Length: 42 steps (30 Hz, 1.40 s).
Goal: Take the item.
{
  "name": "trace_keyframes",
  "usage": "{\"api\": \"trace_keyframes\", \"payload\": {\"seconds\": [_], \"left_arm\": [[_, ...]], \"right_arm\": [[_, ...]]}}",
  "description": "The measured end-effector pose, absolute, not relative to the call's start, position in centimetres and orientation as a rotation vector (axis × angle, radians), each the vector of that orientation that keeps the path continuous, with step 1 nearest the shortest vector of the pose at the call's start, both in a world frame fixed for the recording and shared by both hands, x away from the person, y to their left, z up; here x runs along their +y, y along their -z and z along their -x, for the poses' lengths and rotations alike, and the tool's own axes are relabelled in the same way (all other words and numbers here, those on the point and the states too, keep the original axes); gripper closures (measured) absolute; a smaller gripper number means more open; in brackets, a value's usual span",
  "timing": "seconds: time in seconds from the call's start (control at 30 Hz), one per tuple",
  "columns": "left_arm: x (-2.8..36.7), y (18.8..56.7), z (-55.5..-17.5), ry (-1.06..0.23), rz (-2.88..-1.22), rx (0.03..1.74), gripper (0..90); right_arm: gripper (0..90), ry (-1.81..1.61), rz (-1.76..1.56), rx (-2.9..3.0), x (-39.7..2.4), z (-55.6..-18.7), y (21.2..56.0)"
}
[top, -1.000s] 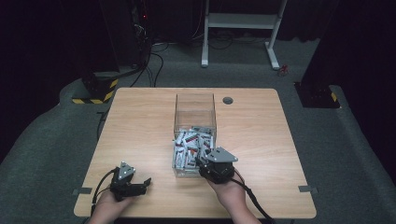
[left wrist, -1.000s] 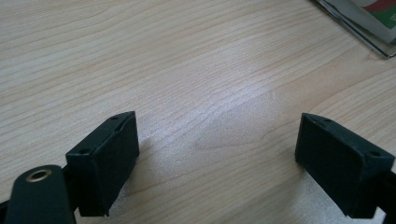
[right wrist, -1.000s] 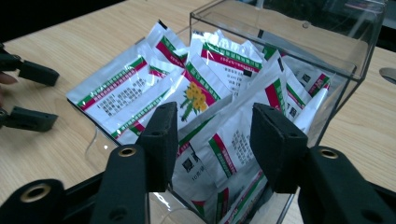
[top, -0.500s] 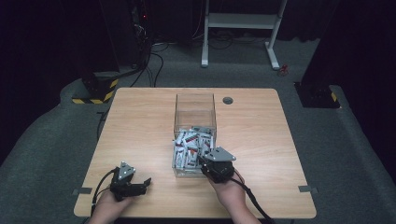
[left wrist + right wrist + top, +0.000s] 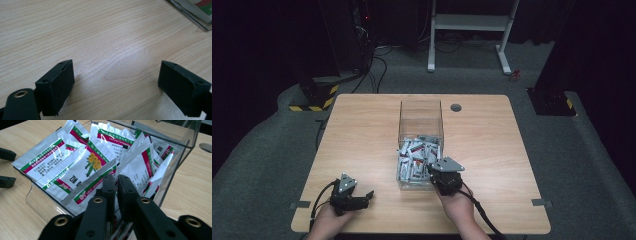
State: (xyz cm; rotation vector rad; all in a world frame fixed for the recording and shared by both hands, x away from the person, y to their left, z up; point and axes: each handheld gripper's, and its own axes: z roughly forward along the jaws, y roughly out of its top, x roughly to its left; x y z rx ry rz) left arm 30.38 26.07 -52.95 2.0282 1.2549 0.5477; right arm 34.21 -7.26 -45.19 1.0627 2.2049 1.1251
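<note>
The table (image 5: 362,130) is broad and mostly bare, so there is open room to the left, right and far side of the one thing standing on it. That thing, a clear box (image 5: 420,116), stands upright near the middle, a little toward the near edge, open at the top; its thin clear walls are the edges to mind, since anything lifted out must clear the near rim. It is about half full of sachets (image 5: 414,157), piled loosely on edge and leaning on one another, which leaves their top edges sticking up where they can be pinched.

The right claw (image 5: 438,175) reaches over the near right corner of the box into that pile. Its jaws have just been closing and now stand nearly together, seemingly pinching the foil edge of a sachet (image 5: 82,176) printed with yellow flowers; the view along its jaws shows that edge running between them, though the contact itself is partly hidden.

The left claw (image 5: 361,200) rests low on the near left of the table, well apart from the box, jaws wide and empty, likely parked out of the way.
</note>
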Motion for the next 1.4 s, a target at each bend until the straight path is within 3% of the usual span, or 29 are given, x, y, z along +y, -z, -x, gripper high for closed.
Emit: {"api": "trace_keyframes", "payload": {"seconds": [1.4], "left_arm": [[26.0, 53.0, -30.4, -0.549, -2.017, 1.262, 14.5]], "right_arm": [[90.0, -1.381, -1.015, 2.062, -10.4, -33.3, 44.1]]}}
